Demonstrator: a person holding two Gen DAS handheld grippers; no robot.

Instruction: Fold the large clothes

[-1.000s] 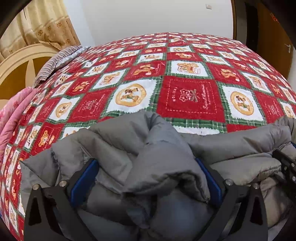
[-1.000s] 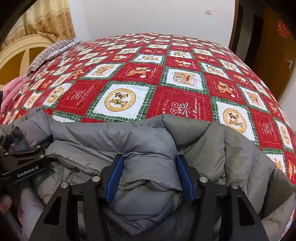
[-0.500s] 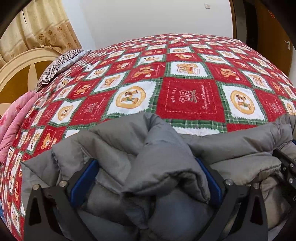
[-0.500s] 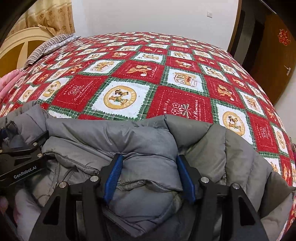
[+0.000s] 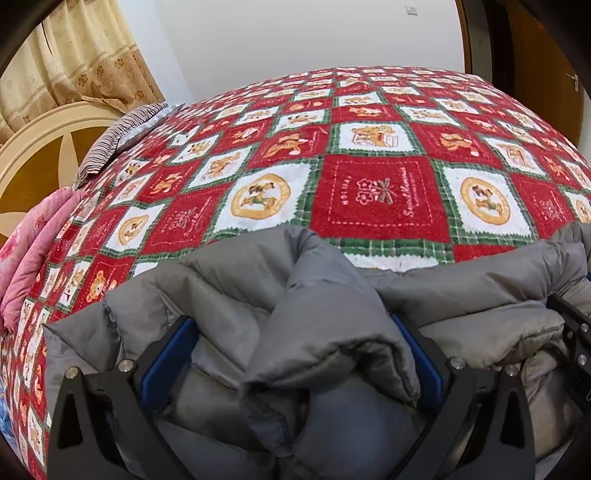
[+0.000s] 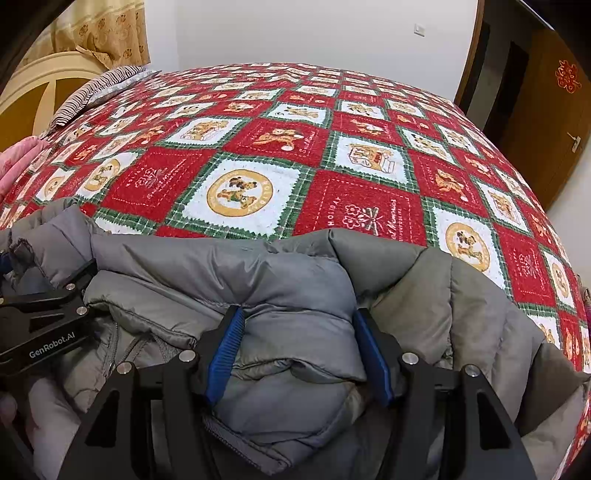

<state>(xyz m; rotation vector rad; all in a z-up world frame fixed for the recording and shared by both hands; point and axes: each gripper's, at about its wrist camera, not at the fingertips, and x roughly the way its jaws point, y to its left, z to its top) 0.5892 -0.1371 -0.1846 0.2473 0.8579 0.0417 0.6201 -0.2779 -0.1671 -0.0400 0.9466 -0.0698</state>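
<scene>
Nearest each camera, a bunched fold of the grey puffer jacket [image 5: 295,332] fills the gap between blue pads: the left gripper [image 5: 291,354] is clamped on a thick ridge of it, and the right gripper [image 6: 299,350] pinches another padded fold beside the zipper [image 6: 125,343]. The jacket lies heaped along the near edge of the bed, on a red, white and green patchwork blanket [image 6: 332,155]. Farther off are a striped pillow [image 5: 118,136], a cream headboard [image 5: 48,147], curtains [image 5: 74,62] and a white wall [image 6: 314,33]
</scene>
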